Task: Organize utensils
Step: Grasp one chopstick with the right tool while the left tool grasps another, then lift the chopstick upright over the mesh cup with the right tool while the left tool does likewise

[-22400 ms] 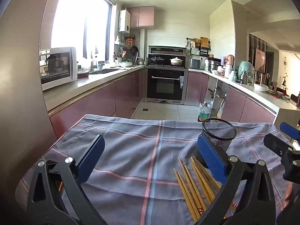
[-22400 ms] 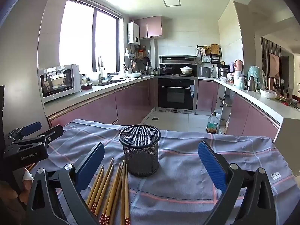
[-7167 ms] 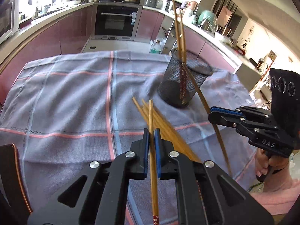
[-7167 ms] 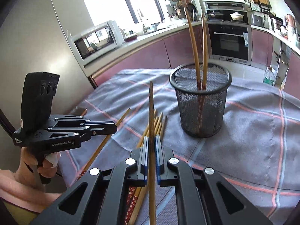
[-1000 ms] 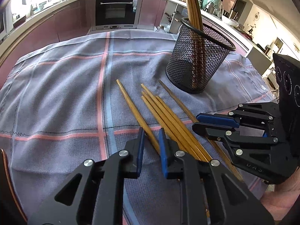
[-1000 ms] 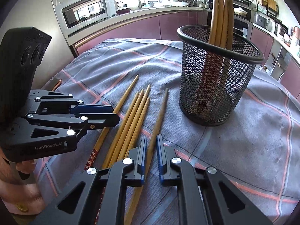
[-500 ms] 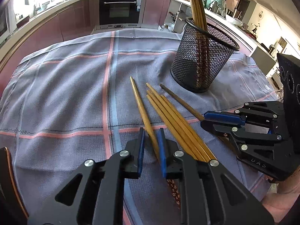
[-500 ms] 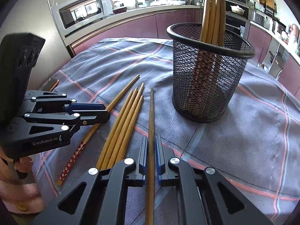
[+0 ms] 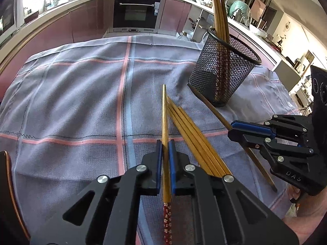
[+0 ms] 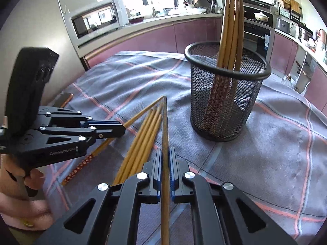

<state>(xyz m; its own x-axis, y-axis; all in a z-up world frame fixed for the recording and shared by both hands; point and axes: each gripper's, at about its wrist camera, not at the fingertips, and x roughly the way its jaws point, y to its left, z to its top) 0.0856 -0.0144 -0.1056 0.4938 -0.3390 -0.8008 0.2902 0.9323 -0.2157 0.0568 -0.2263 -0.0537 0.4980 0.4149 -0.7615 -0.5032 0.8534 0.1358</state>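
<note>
A black mesh cup (image 9: 222,69) (image 10: 224,94) stands on the checked cloth and holds several wooden chopsticks (image 10: 231,30) upright. My left gripper (image 9: 165,147) is shut on a chopstick (image 9: 164,114) with a red patterned end, lifted a little off the cloth. My right gripper (image 10: 166,155) is shut on a darker chopstick (image 10: 165,126); it also shows in the left wrist view (image 9: 216,114). Three loose chopsticks (image 9: 190,132) (image 10: 143,138) lie side by side on the cloth between the two grippers.
The grey cloth with pink and blue lines (image 9: 81,94) covers the table. Its wooden edge (image 9: 8,173) shows at the left. Kitchen counters, an oven (image 9: 137,12) and a microwave (image 10: 96,20) stand behind the table.
Both grippers have closed fully on their chopsticks and lifted them slightly. The left-held chopstick has swung to point straight ahead. The cup and loose chopsticks have not moved.
</note>
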